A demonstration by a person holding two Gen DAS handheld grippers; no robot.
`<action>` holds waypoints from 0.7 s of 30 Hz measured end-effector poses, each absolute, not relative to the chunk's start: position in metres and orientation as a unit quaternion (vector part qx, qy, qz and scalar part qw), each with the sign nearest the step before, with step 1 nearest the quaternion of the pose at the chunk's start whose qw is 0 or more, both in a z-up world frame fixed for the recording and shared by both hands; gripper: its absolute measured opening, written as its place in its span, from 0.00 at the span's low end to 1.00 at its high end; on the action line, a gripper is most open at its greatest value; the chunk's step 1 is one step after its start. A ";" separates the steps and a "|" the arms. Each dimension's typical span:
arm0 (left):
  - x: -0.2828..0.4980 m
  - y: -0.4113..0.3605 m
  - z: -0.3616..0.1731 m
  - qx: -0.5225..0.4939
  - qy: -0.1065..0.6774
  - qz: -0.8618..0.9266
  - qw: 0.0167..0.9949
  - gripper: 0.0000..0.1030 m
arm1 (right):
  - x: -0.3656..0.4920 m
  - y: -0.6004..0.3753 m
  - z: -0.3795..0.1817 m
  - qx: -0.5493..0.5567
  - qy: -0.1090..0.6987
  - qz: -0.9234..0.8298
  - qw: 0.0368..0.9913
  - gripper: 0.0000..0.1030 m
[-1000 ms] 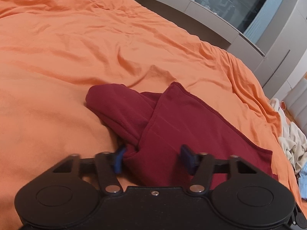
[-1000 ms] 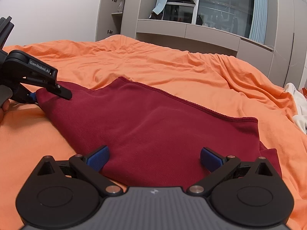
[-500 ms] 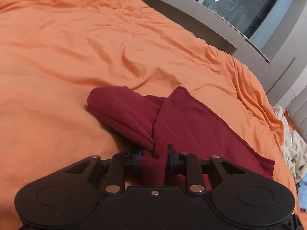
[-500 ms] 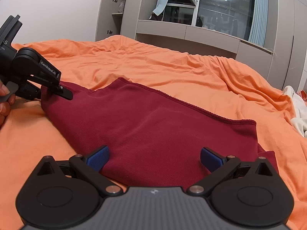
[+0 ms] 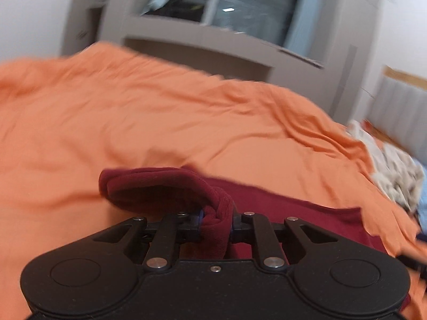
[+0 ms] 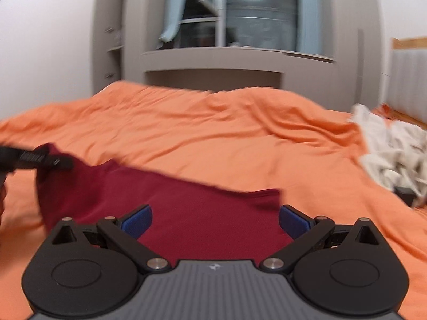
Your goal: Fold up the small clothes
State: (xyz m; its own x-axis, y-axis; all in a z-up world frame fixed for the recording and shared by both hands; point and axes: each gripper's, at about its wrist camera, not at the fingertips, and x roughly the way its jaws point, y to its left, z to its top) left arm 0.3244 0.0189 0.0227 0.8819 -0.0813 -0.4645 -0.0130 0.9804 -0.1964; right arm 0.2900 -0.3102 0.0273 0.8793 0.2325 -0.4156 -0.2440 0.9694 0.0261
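An orange bedspread (image 6: 240, 138) covers a wide bed, rumpled into long creases, and beyond its far edge stands a grey built-in wall unit (image 6: 213, 64) around a dark window (image 6: 256, 18) in which a ceiling light is mirrored; pale blue curtains hang at its sides. At the right edge of the bed lies a heap of cream clothes (image 6: 392, 149). A dark red garment (image 6: 202, 213) is spread on the bedspread, close in front of both cameras. The left tongs (image 5: 216, 222) point gently downward and have just been closing; they now stand clenched on a bunched edge of the garment, which rises in a thick fold between the pads and curls away to the left, lifted off the bed. The right tongs (image 6: 215, 220) are released, their blue pads wide apart above the red cloth, gripping nothing. Both views are blurred.
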 end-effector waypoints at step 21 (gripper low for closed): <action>0.278 -0.182 -0.011 0.155 0.288 -0.287 0.900 0.38 | 0.317 -0.415 0.025 0.097 0.251 0.040 0.962 1.00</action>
